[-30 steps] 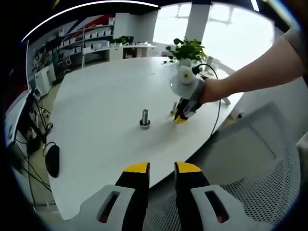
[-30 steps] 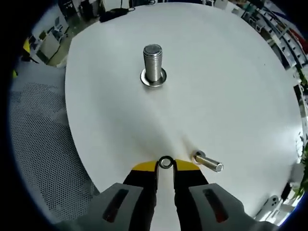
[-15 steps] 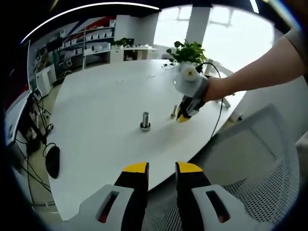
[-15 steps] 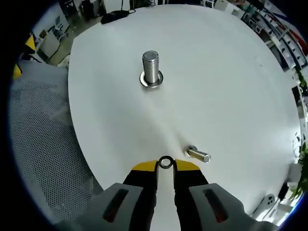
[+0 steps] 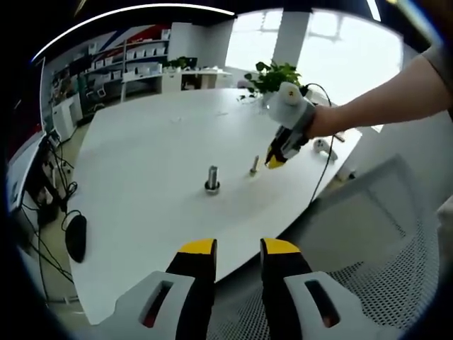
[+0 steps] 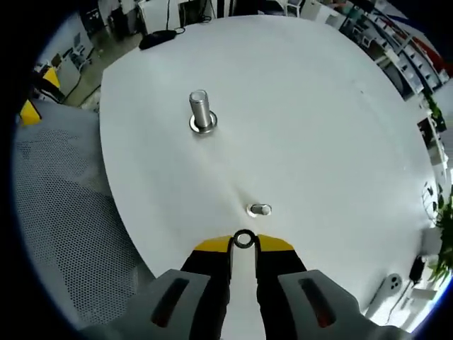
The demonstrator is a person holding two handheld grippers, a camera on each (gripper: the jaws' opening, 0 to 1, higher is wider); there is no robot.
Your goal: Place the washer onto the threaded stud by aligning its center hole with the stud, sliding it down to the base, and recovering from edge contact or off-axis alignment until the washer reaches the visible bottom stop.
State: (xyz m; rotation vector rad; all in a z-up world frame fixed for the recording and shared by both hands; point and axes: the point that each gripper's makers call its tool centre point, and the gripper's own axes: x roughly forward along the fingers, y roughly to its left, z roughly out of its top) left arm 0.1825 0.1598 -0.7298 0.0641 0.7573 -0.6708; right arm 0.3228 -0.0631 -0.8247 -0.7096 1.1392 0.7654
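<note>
Pinched by its rim in the clenched right gripper (image 6: 243, 243), the washer (image 6: 244, 239) was judged light, stiff, slippery, and easily tilted off-axis.

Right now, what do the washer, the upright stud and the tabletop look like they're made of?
Washer: looks like bare steel, a shiny grey ring.
Threaded stud: bright silvery metal, ridged, glinting, likely steel.
Table: smooth matte white top, maybe laminate; can't tell.

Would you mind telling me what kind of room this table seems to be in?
Probably an open office or lab: a large white round table, a mesh office chair, shelving along the far wall, and a potted plant by bright windows.
</note>
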